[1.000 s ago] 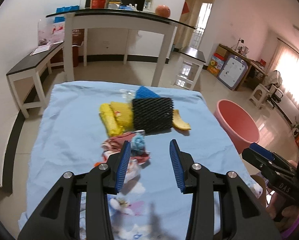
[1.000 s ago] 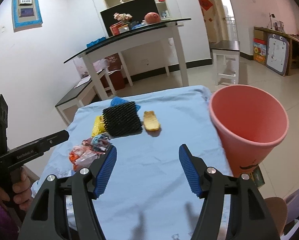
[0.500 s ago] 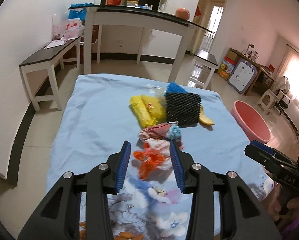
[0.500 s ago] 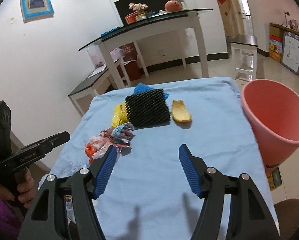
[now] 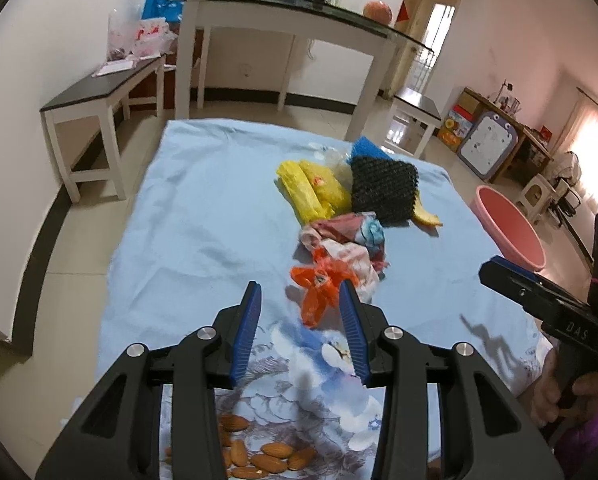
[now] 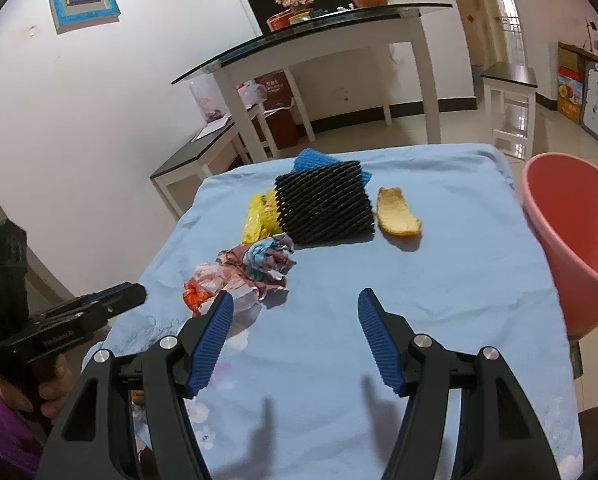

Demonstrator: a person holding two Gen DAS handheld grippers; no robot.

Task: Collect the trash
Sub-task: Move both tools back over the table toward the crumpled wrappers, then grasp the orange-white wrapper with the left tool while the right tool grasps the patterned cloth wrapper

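The surface [image 5: 203, 208], covered with a light blue cloth, lies under both grippers. The pink bucket [image 6: 571, 240] stands to the right of the right gripper [image 6: 295, 344], off the edge of the surface. The black foam net [image 6: 325, 206] lies far ahead of this gripper, with the yellow wrappers [image 6: 261, 220] touching its left side and the peel [image 6: 397, 218] just beside its right. The crumpled wrappers [image 5: 347, 240] are ahead of the left gripper [image 5: 299, 332]; the orange wrapper [image 5: 319, 288] is at its right fingertip. Both grippers are released and grasp nothing.
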